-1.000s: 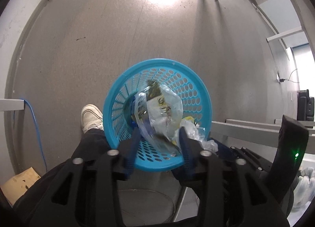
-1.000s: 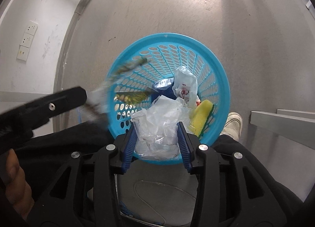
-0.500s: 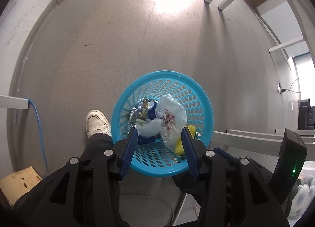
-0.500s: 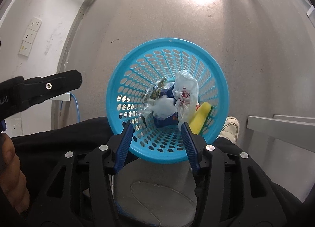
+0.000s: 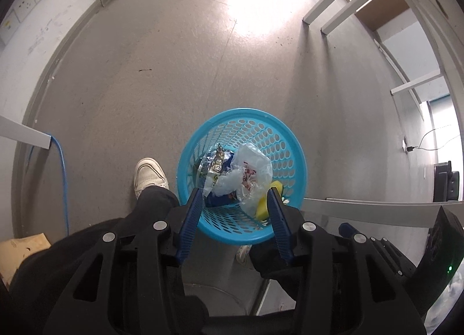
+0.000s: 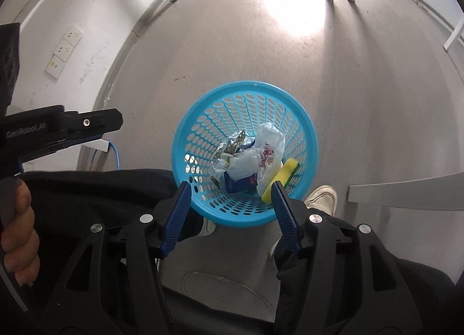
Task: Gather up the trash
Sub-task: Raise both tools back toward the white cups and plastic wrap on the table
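Step in hand: release is complete and both tools hang above the round blue perforated plastic basket (image 5: 285,134), which stands upright on the grey floor (image 5: 150,53), mouth facing up.

Left gripper (image 5: 235,216): jaws stand about half open with nothing between them; the basket is seen through the gap, well below. Right gripper (image 6: 229,213): jaws have just been opening and now stand a little wider than half, also empty.

Location of the trash: all visible pieces lie at the bottom of the basket.
- Crumpled clear plastic bag with red print (image 6: 271,143), right of centre.
- Silvery foil snack wrapper (image 6: 229,150), left of centre, crumpled; its long axis runs roughly near-left to far-right.
- Dark blue flat packet (image 6: 240,182), on the near side, partly under the clear film.
- Yellow sponge block (image 6: 282,174), leaning against the right wall, long axis tilted from near-left up to far-right.

Next move, as judged: the basket contents need no correction. Both grippers should turn away toward further litter; none shows on the visible floor. A white shoe (image 5: 149,174) stands just left of the basket.
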`<state>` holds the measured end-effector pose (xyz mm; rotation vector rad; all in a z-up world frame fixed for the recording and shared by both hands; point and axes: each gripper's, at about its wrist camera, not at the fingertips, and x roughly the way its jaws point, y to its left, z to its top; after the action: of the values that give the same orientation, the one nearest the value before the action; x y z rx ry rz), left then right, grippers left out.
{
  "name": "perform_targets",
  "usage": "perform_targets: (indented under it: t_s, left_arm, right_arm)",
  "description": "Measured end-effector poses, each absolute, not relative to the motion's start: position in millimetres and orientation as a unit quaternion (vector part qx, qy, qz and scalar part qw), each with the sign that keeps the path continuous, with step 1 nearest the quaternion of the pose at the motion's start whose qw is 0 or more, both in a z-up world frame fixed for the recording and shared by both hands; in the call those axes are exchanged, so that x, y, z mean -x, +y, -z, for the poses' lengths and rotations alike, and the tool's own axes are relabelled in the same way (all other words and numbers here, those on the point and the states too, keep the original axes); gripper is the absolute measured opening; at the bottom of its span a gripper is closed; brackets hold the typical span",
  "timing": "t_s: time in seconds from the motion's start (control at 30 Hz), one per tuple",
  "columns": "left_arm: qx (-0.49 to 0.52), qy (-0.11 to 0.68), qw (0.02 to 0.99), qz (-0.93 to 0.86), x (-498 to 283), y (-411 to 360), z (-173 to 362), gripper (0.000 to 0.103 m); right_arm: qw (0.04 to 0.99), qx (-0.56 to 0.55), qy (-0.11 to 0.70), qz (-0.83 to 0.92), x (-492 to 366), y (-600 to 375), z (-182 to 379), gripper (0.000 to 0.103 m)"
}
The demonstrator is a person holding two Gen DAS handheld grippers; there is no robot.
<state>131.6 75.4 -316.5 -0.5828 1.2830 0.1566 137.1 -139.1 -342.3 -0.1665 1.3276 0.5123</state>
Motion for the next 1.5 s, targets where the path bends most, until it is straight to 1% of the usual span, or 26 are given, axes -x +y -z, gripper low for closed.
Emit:
perform_targets:
  t_s: [0.03,0.1,0.13,0.4,0.53,0.8,0.87,0.97,1.03,1.17,1.33,1.47,1.5]
  left_arm:
    - [0.271,0.586,0.761,-0.072,-126,75,313,0.046]
    - [0.274,0.582,0.762,-0.075,-117,75,306,0.046]
    - [0.273,0.580,0.763,-0.080,-112,73,303,0.046]
    - [0.245,0.546,0.795,-0.103,-69,57,271,0.047]
    - [0.213,0.521,0.821,-0.097,-48,42,251,0.047]
    - [0.151,0.428,0.885,-0.101,-15,28,192,0.048]
    - [0.135,0.407,0.898,-0.102,-6,25,179,0.050]
    - [0.118,0.382,0.912,-0.094,8,18,162,0.050]
    - [0.103,0.367,0.920,-0.089,17,14,152,0.051]
    - [0.073,0.328,0.938,-0.082,36,5,125,0.056]
    - [0.045,0.290,0.952,-0.081,43,2,89,0.058]
    - [0.049,0.269,0.959,-0.077,41,2,60,0.067]
    - [0.049,0.263,0.960,-0.078,39,3,54,0.068]
  right_arm:
    - [0.759,0.080,0.600,-0.240,-131,-140,335,0.055]
    - [0.772,0.085,0.580,-0.248,-118,-144,320,0.061]
    - [0.775,0.083,0.573,-0.252,-113,-147,314,0.061]
    - [0.796,0.080,0.541,-0.259,-79,-162,273,0.063]
    - [0.800,0.092,0.527,-0.271,-61,-164,254,0.065]
    - [0.840,0.064,0.468,-0.268,-46,-193,195,0.065]
    - [0.853,0.055,0.445,-0.266,-41,-203,177,0.065]
    - [0.868,0.039,0.416,-0.268,-35,-217,154,0.069]
    - [0.878,0.036,0.397,-0.267,-30,-224,139,0.070]
    - [0.896,0.036,0.355,-0.264,-22,-233,108,0.071]
    - [0.919,0.032,0.303,-0.250,-18,-238,67,0.078]
    - [0.933,0.029,0.273,-0.234,-25,-248,39,0.080]
    - [0.934,0.022,0.268,-0.233,-28,-249,32,0.080]
